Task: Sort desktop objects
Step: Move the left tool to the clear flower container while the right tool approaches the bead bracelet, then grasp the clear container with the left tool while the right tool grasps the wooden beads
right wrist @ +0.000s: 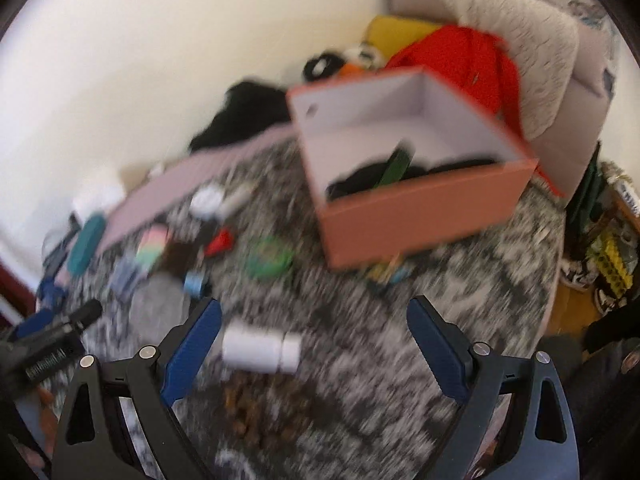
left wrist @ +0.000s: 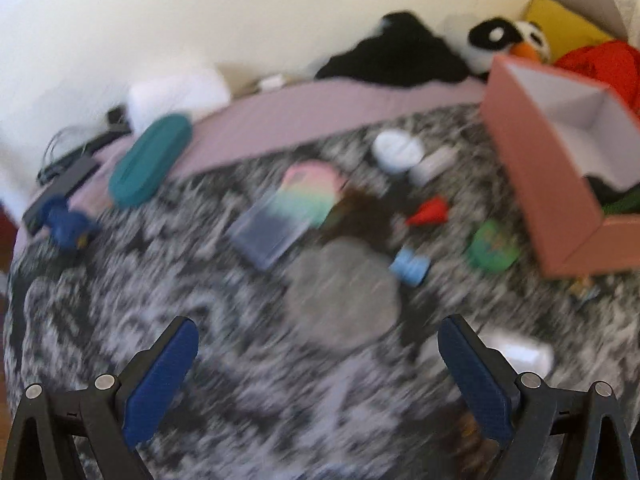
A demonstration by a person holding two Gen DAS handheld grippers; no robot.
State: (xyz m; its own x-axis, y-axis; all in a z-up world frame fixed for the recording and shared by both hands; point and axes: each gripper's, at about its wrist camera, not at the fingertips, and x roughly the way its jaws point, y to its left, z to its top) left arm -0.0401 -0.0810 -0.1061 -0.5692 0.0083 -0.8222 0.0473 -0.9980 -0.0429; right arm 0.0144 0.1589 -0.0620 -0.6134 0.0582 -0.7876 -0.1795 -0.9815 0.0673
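Both grippers hang spread wide and empty: left gripper (left wrist: 318, 364) low centre, right gripper (right wrist: 314, 344) over a white bottle (right wrist: 261, 351).

Soft cloth underneath, with card, plastic and plush lying on it.

The black-and-white patterned blanket (left wrist: 240, 360) looks like fuzzy woven cloth, matt and rough. The salmon-pink open cardboard box (right wrist: 420, 208) has a smooth matt paper skin, pale inside. The white cylindrical plastic bottle (right wrist: 260, 350) looks smooth with a slight sheen. The teal oblong case (left wrist: 150, 160) appears matt, its material lost in blur. The black-and-white plush toy (left wrist: 508, 42) is furry; the red garment (right wrist: 460, 60) and cream fleecy cushion (right wrist: 512, 36) are soft cloth. The left gripper (left wrist: 318, 376) and right gripper (right wrist: 314, 348) show matt black plastic frames, dark blue textured pads and shiny metal pins.
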